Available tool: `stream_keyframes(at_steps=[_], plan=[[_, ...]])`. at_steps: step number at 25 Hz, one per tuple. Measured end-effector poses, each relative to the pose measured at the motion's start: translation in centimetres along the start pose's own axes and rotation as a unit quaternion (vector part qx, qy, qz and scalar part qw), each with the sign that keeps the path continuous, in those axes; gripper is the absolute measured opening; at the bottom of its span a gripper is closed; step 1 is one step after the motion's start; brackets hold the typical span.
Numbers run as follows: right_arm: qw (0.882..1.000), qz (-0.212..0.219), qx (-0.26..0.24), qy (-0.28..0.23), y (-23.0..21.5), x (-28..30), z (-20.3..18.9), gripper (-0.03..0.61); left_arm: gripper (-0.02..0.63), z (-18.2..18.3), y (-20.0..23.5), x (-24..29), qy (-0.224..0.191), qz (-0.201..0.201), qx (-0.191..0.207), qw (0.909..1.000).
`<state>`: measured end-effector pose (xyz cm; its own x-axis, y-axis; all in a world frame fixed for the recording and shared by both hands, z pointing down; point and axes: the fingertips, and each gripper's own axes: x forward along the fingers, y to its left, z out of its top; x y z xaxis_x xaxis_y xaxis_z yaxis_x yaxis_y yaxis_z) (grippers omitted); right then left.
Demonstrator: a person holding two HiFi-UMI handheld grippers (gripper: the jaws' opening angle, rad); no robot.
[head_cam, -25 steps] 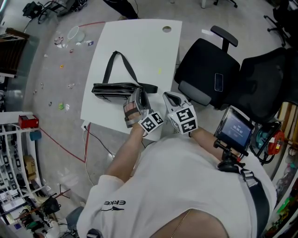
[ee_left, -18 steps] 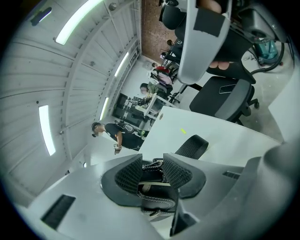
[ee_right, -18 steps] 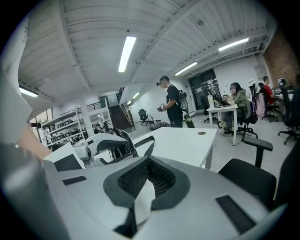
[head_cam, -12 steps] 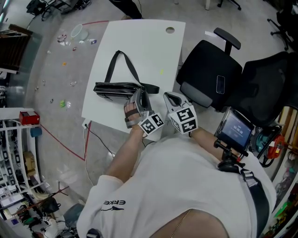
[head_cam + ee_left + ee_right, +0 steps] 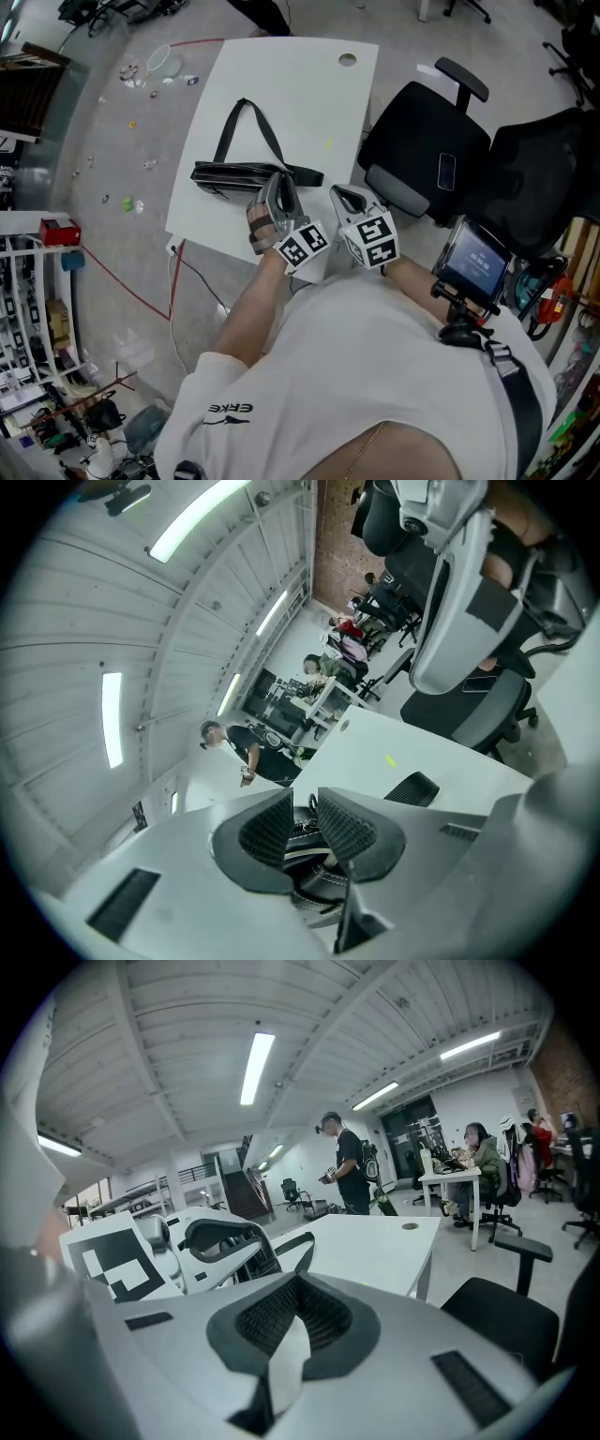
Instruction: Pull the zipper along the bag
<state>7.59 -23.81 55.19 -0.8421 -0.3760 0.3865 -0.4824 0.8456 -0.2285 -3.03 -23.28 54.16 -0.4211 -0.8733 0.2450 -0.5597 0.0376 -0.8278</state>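
A flat black bag (image 5: 234, 175) lies on the white table (image 5: 300, 89), with its strap (image 5: 246, 122) looped away from me. My left gripper (image 5: 279, 180) is at the bag's right end. Its jaws have just been closing, and a narrow gap still shows between the pads (image 5: 349, 825). The bag's zipper edge (image 5: 314, 878) and a small metal pull lie in and just beyond that gap. My right gripper (image 5: 345, 194) hovers to the right of the bag, near the table's front edge. It is shut with nothing in it, its pads (image 5: 295, 1309) meeting.
A black office chair (image 5: 422, 141) stands close to the table's right side. A tablet on a stand (image 5: 473, 262) is beside me on the right. Cables and small items lie on the floor (image 5: 141, 112) to the left. People stand and sit at far desks.
The left gripper has edged slightly up the picture at the bag's right end. The right gripper has stayed where it was.
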Motion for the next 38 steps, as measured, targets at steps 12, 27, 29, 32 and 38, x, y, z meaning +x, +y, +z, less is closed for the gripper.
stream_keyframes(at_steps=[12, 27, 29, 32, 38], plan=[[1.0, 0.011, -0.001, 0.008, 0.6, 0.3, -0.4, 0.005, 0.026, -0.7, -0.1, 0.1, 0.016, -0.033, -0.034, 0.9988], [0.999, 0.011, -0.022, 0.028, 2.9, 3.1, -0.4, 0.005, 0.012, 0.4, 2.2, -0.1, -0.028, -0.103, -0.137, 0.9848], [0.999, 0.007, -0.035, 0.033, 4.9, 4.8, 0.4, 0.006, 0.012, -1.1, 4.2, 0.0, -0.033, -0.119, -0.158, 0.9798], [0.998, -0.004, -0.058, 0.039, 7.2, 7.1, 0.7, 0.006, 0.012, -3.1, 5.5, 0.0, -0.044, -0.145, -0.176, 0.9727], [0.991, -0.026, -0.114, 0.072, 6.7, 8.3, -1.9, 0.008, 0.012, -2.2, 4.1, -0.3, -0.06, -0.19, -0.215, 0.9559]])
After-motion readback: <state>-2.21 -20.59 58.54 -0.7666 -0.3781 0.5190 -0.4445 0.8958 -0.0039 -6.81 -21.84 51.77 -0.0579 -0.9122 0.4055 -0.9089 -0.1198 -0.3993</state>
